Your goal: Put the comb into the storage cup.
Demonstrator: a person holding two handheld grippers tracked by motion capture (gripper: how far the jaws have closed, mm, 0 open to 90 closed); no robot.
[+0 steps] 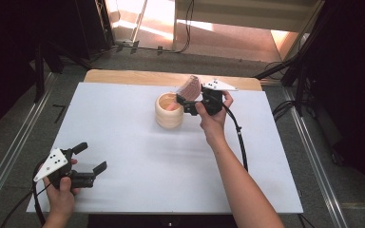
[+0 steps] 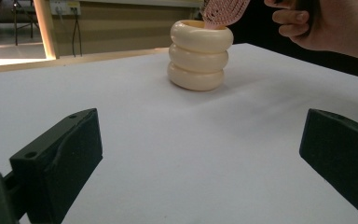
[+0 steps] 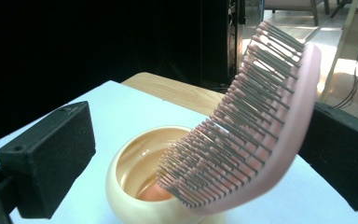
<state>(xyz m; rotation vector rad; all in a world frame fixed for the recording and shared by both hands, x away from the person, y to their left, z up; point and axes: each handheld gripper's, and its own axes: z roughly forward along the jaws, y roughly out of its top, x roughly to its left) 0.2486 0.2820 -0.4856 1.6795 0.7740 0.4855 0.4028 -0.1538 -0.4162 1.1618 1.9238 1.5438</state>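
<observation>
A cream, ribbed cup [image 1: 168,111] [image 2: 198,56] [image 3: 135,172] stands on the white table top [image 1: 138,166], toward the far middle. A pink hairbrush [image 1: 189,86] [image 2: 223,11] [image 3: 261,116] stands in it handle down, its bristled head leaning out over the rim. My right gripper [image 1: 184,104] [image 3: 196,154] is at the cup's right side, open, with the brush head between its jaws. The brush's back rests near or against one jaw; the other jaw is well clear of the bristles. My left gripper [image 1: 91,157] [image 2: 196,154] is open and empty near the front left corner.
The white top lies on a wooden table whose far edge [image 1: 123,76] shows behind the cup. Dark stands and cables [image 1: 290,109] surround the table on the grey floor. The person's right hand [image 2: 326,23] is beside the cup.
</observation>
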